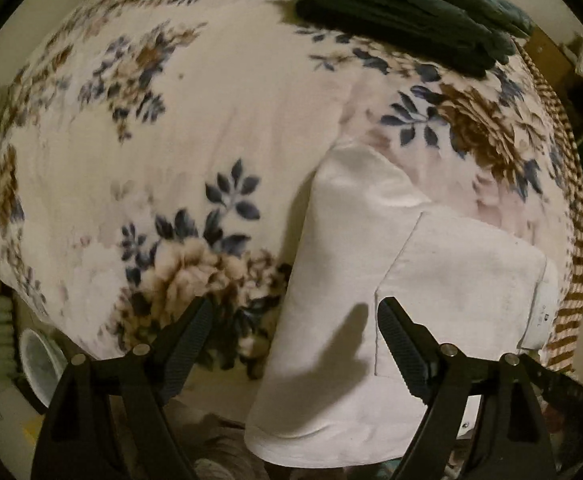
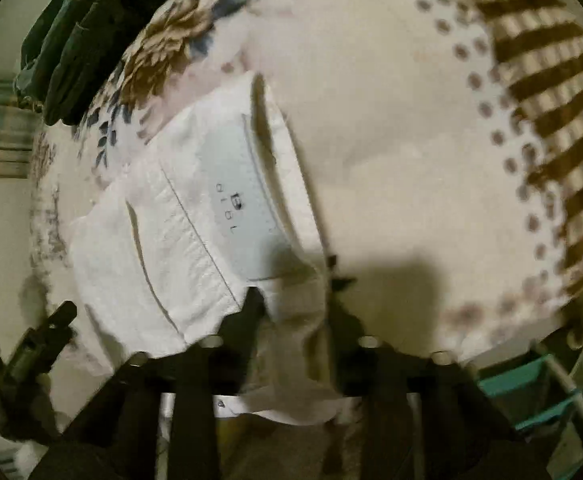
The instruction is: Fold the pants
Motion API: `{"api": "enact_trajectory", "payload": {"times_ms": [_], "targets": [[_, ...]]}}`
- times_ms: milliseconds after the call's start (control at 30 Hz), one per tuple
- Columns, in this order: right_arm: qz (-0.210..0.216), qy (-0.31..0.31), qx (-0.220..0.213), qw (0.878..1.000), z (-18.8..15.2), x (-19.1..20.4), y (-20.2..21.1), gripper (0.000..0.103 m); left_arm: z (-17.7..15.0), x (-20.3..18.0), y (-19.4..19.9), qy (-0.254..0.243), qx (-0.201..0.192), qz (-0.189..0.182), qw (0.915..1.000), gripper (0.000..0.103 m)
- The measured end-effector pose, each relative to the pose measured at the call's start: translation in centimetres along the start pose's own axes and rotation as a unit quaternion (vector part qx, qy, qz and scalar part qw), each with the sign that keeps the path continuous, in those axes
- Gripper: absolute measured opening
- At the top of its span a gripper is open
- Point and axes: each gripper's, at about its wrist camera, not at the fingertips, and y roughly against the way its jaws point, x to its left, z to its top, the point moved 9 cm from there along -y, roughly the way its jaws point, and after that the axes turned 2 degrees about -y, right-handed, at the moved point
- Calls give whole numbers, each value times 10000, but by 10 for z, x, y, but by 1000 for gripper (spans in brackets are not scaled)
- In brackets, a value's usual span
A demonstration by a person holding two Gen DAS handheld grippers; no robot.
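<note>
White pants (image 1: 355, 264) lie folded on a floral blanket (image 1: 139, 140), near the bed's front right. My left gripper (image 1: 295, 340) is open and empty, hovering above the pants' lower left part. In the right wrist view the pants (image 2: 179, 216) show their waistband and a light label. My right gripper (image 2: 291, 300) has its fingers around the waistband corner; motion blur hides whether they pinch the cloth. The right gripper's tip also shows at the left wrist view's right edge (image 1: 563, 384).
A stack of dark green folded clothes (image 1: 403, 12) sits at the far edge of the bed, also visible in the right wrist view (image 2: 87, 36). A brown striped blanket border (image 2: 551, 100) runs along the right. A teal rack (image 2: 531, 392) stands beside the bed.
</note>
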Motion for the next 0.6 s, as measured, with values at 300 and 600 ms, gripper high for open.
{"api": "enact_trajectory", "payload": {"times_ms": [300, 600], "targets": [[-682, -458, -806, 9934, -17, -38, 71, 12, 11, -4, 10, 303, -124, -572, 9978, 84], [-328, -875, -151, 9955, -12, -78, 31, 42, 35, -46, -33, 43, 139, -1062, 9942, 84]]}}
